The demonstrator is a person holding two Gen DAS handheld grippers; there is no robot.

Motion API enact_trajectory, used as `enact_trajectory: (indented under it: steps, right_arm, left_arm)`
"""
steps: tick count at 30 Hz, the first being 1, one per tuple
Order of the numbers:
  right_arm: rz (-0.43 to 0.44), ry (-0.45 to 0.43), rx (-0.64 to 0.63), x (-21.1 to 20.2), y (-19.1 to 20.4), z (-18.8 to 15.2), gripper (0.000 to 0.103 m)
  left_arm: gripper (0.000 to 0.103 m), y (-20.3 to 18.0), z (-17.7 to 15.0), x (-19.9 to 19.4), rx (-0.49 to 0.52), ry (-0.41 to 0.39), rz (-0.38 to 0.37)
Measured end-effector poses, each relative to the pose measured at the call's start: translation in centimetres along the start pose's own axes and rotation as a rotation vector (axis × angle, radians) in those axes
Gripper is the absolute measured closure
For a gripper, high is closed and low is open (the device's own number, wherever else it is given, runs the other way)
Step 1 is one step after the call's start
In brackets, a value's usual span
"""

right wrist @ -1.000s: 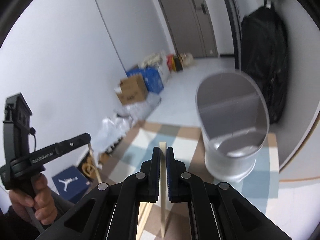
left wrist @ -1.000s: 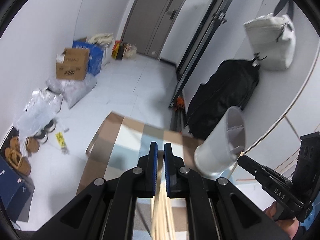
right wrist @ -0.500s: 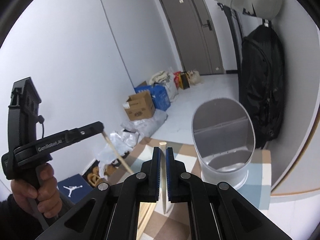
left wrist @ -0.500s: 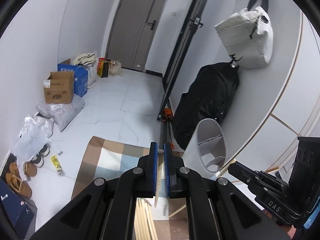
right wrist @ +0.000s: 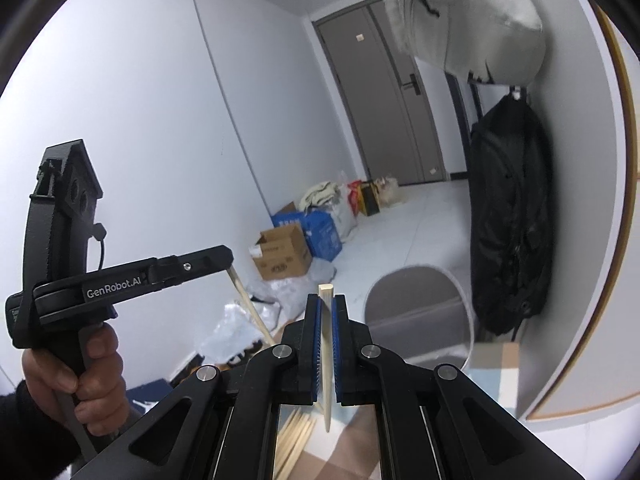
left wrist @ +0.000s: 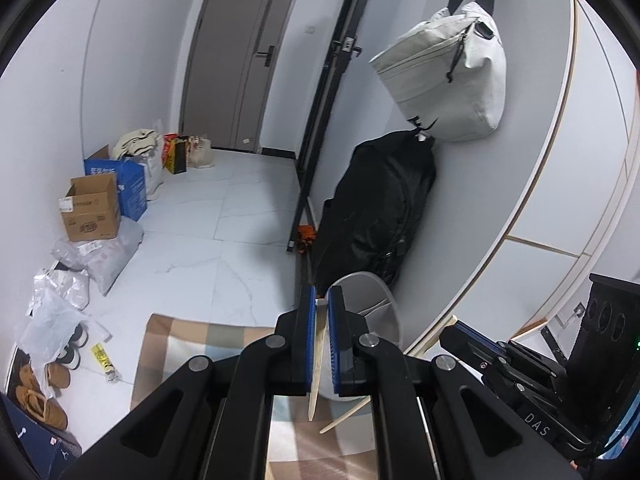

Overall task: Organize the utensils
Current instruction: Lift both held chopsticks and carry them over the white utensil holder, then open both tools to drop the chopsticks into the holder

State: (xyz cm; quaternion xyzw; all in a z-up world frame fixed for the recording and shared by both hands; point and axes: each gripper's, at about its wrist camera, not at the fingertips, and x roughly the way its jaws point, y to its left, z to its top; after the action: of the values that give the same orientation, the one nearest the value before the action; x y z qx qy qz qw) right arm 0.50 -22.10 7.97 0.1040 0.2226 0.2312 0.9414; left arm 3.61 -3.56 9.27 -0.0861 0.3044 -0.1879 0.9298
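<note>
With each hand-held gripper clamped on one chopstick — left hand-held gripper (left wrist: 319, 305), right hand-held gripper (right wrist: 326, 309) — best lowered tip-first over the grey holder (left wrist: 374, 312) on the checked rug (left wrist: 192, 340), released only inside its rim.

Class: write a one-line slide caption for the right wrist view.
Right gripper and left gripper each clamp one chopstick before the grey holder.

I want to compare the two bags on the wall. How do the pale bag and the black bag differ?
The pale bag is light grey and hangs higher; the black bag hangs below it, reaching toward the floor. The pale bag looks short and boxy, the black bag long. Both hang against the same wall.
</note>
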Motion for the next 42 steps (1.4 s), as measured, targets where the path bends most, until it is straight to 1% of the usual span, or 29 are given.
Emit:
enact_trajectory:
  steps: [4, 9, 16, 20, 23, 25, 36, 39, 42]
  right_arm:
    - [-0.002, -0.022, 0.009, -0.5, -0.9, 2.1, 0.099]
    - [-0.012, -0.049, 0.008, -0.8, -1.9, 4.9, 0.099]
    - [-0.036, -0.105, -0.049, -0.9, -2.5, 9.5, 0.099]
    - [-0.055, -0.109, -0.074, 0.2, -3.0, 10.7, 0.099]
    - [-0.066, -0.103, -0.070, 1.3, -3.8, 10.9, 0.099]
    - [-0.079, -0.100, -0.075, 2.0, -4.2, 10.8, 0.099]
    - [-0.112, -0.051, -0.103, 5.4, -6.0, 9.2, 0.099]
    - [-0.099, -0.037, -0.112, 6.2, -5.9, 8.6, 0.099]
    - [-0.057, -0.016, -0.106, 6.6, -5.9, 7.8, 0.098]
  left_arm:
    - [0.101, -0.9, 1.4, 0.4, 0.002, 0.007, -0.016]
    - [0.101, -2.4, 3.4, 0.4, 0.034, -0.001, -0.025]
    - [0.101, -3.6, 6.6, 0.8, 0.090, -0.032, -0.027]
    - [0.101, -3.5, 7.5, 2.1, 0.092, -0.036, -0.021]
    - [0.101, -3.3, 7.5, 3.1, 0.088, -0.034, -0.020]
    - [0.101, -3.3, 7.4, 3.7, 0.097, -0.046, -0.001]
    - [0.101, -2.1, 6.4, 6.8, 0.073, -0.005, -0.028]
    - [0.101, -2.0, 6.2, 7.3, 0.066, 0.001, -0.053]
    - [0.100, -1.6, 5.9, 7.7, 0.054, 0.032, -0.116]
